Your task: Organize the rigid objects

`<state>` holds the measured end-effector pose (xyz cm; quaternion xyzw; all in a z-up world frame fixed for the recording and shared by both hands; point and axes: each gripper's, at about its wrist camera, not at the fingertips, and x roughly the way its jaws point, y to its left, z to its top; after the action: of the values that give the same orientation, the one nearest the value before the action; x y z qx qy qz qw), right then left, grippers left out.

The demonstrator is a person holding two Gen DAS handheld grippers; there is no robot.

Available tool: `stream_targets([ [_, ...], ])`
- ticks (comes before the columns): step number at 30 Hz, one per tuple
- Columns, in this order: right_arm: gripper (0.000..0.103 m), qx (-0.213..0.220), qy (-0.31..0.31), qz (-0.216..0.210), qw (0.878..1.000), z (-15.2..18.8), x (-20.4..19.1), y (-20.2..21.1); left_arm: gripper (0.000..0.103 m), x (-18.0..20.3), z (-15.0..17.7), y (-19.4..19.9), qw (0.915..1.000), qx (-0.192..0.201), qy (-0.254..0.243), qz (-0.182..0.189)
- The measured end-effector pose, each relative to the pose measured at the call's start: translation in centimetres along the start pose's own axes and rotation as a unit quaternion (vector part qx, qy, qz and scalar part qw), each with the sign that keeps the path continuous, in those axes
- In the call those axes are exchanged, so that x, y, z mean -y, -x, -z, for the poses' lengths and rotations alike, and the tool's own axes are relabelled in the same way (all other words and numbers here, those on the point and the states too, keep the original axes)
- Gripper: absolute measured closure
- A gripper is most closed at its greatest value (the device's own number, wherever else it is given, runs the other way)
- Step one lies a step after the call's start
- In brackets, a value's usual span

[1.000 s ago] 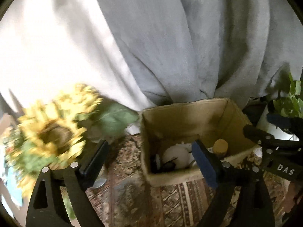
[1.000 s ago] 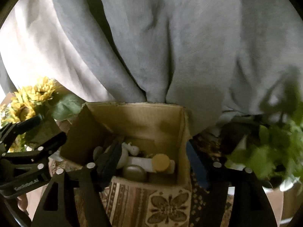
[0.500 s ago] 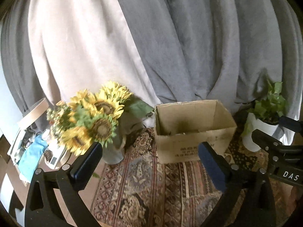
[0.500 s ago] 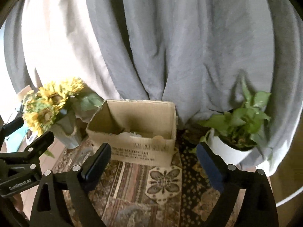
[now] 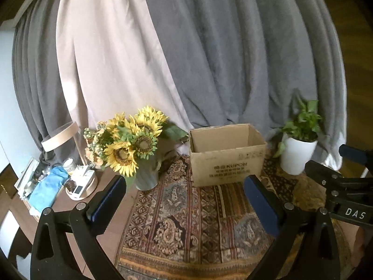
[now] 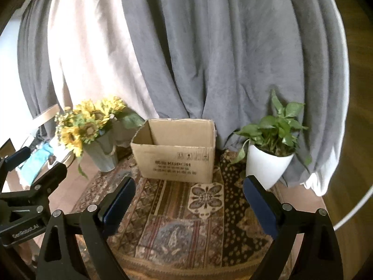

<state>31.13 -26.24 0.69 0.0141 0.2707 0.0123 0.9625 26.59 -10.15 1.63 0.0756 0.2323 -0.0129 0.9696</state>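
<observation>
An open cardboard box (image 5: 227,161) stands on a patterned rug (image 5: 177,214) before the curtains; it also shows in the right wrist view (image 6: 177,156). Its contents are hidden from this low angle. My left gripper (image 5: 185,201) is open and empty, held back from the box above the rug. My right gripper (image 6: 188,204) is open and empty, also well short of the box. The right gripper's body shows at the right edge of the left wrist view (image 5: 342,186), and the left gripper's body shows at the left edge of the right wrist view (image 6: 28,191).
A grey vase of sunflowers (image 5: 132,147) stands left of the box. A white potted plant (image 6: 268,161) stands right of it. A low wooden shelf with clutter and a blue cloth (image 5: 49,186) is at far left. Grey and beige curtains (image 6: 209,58) hang behind.
Both grippers have pulled back and away from the box, where they were right above its contents. The box now looks small and its inside is out of sight.
</observation>
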Motion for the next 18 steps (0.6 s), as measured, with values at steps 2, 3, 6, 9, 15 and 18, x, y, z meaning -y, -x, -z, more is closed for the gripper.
stream_targets([
  [2,0.008,0.004,-0.002,0.005,1.0,0.8,-0.5,1.6,0.0,-0.5,0.8,1.8,0.9999,0.002,-0.001,0.01],
  [3,0.008,0.005,-0.004,0.007,1.0,1.3,-0.9,2.5,0.0,-0.6,1.0,2.4,0.9999,0.003,-0.002,0.012],
  [6,0.008,0.01,-0.01,0.015,1.0,2.5,-1.8,4.9,0.0,-1.2,2.0,4.7,0.9997,0.007,-0.012,0.02],
  [9,0.008,0.013,-0.021,0.027,0.999,4.0,-2.7,7.4,0.0,-1.9,3.1,6.9,0.9994,0.012,-0.021,0.025],
  [15,0.008,0.017,-0.037,0.042,0.998,6.9,-4.4,11.8,0.0,-3.4,4.9,11.1,0.9986,0.022,-0.03,0.038],
  [18,0.008,0.021,-0.037,0.047,0.998,7.9,-5.2,13.8,0.0,-4.0,5.5,13.0,0.9986,0.025,-0.026,0.039],
])
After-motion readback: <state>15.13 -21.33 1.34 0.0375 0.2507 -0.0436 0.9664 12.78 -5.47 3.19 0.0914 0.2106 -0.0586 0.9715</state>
